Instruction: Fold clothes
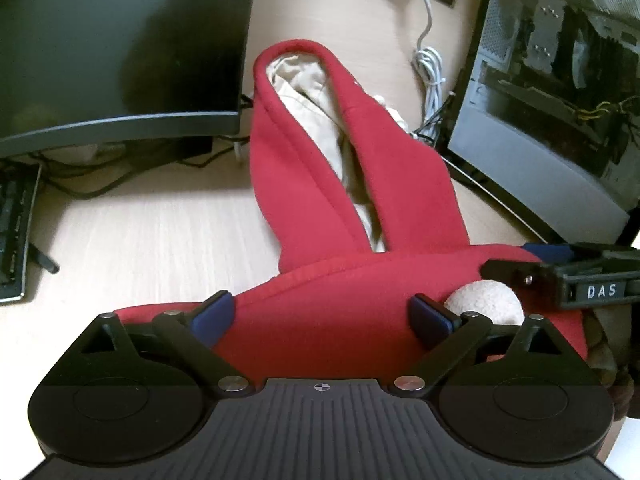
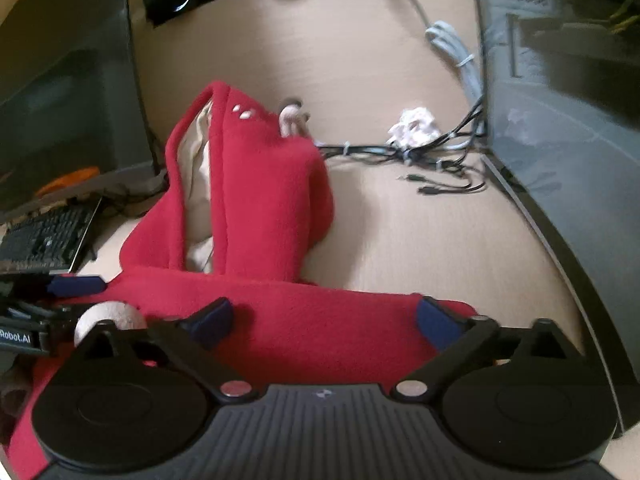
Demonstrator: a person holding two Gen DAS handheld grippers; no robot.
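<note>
A red fleece hoodie [image 1: 304,184] with a cream lining lies on the light wood desk [image 1: 140,240], hood pointing away. It also shows in the right wrist view [image 2: 272,208]. My left gripper [image 1: 324,316] is open, its blue-padded fingers [image 1: 214,314] spread over the folded red body, with a cream pom-pom [image 1: 484,302] by the right finger. My right gripper [image 2: 324,320] is open over the same red fold, fingers [image 2: 438,322] wide apart. Each gripper shows at the edge of the other's view.
A dark monitor [image 1: 120,48] stands at the left and a glass-sided computer case [image 1: 560,92] at the right. A white cable [image 1: 430,76], black cables [image 2: 420,156], a crumpled tissue [image 2: 414,126] and a keyboard [image 2: 44,240] lie on the desk.
</note>
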